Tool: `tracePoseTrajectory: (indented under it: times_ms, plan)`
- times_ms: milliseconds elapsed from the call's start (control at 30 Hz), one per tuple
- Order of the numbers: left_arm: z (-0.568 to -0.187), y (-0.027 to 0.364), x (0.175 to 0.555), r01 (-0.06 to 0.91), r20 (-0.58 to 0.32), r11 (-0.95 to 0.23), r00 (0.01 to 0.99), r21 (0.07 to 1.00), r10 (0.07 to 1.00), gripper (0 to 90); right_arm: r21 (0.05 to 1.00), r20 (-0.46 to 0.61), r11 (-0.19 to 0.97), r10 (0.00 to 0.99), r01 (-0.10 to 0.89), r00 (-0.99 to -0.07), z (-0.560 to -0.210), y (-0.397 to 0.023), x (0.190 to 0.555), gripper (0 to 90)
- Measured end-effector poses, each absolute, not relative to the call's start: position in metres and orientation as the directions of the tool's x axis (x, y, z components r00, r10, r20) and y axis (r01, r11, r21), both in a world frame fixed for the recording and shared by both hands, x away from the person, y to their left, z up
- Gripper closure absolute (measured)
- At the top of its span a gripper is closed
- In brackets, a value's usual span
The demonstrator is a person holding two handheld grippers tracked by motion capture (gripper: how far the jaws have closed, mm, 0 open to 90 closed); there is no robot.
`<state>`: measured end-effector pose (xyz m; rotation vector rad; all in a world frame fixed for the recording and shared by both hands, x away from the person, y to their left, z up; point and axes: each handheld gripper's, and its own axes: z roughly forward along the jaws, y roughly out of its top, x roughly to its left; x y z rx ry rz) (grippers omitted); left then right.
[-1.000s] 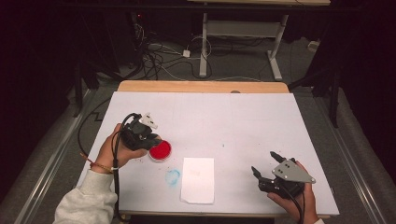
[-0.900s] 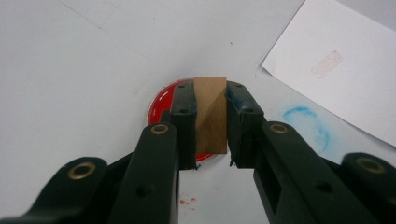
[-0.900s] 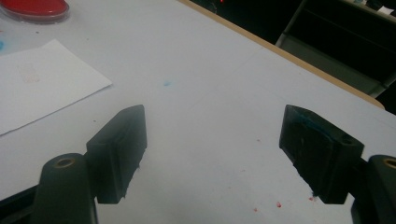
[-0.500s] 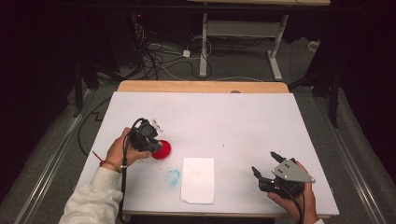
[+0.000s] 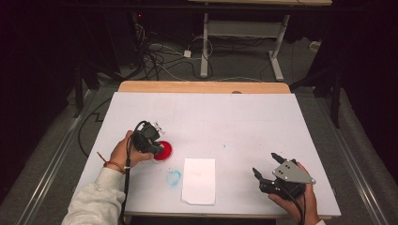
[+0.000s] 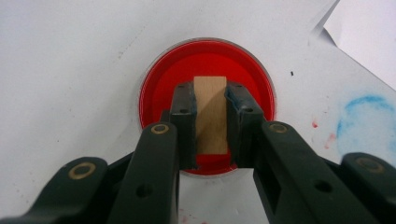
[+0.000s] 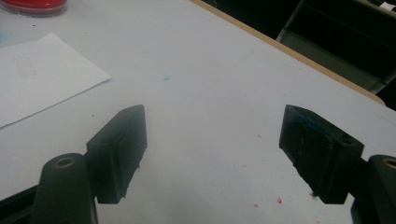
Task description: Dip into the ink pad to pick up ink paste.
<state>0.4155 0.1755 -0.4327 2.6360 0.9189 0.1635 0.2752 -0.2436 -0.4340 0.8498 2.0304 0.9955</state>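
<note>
I am looking down on a white-covered table from above. My left gripper is pointing straight down over a round red ink pad lying left of centre on the table, and its jaws are clamping a small wooden block between their pads. The block's lower end is sitting at or just above the red surface; I cannot tell whether it is touching. Just to the right of the pad, a blue smudge is marking the table, and a sheet of white paper is lying beside that. My right gripper is resting near the table's right front corner, well apart from the pad, its jaws standing wide and gripping nothing.
</note>
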Motion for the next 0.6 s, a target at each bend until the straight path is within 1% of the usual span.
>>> tracePoseTrajectory:
  times_ms: [167, 333, 600]
  plan:
    - [-0.4332, 0.1768, 0.4169, 0.6, -0.025, -0.717, 0.773, 0.356, 0.634, 74.0, 0.839, -0.306, 0.487, 0.79, 0.242, -0.531, -0.4339, -0.2436, 0.2752, 23.7]
    - [-0.4327, 0.1718, 0.4148, 0.592, 0.011, -0.73, 0.774, 0.341, 0.633, 74.0, 0.841, -0.305, 0.485, 0.791, 0.239, -0.531, -0.4335, -0.2435, 0.2748, 23.6]
    - [-0.4333, 0.174, 0.4134, 0.596, 0.004, -0.72, 0.769, 0.356, 0.639, 73.9, 0.839, -0.309, 0.49, 0.788, 0.238, -0.532, -0.4335, -0.2438, 0.2749, 23.7]
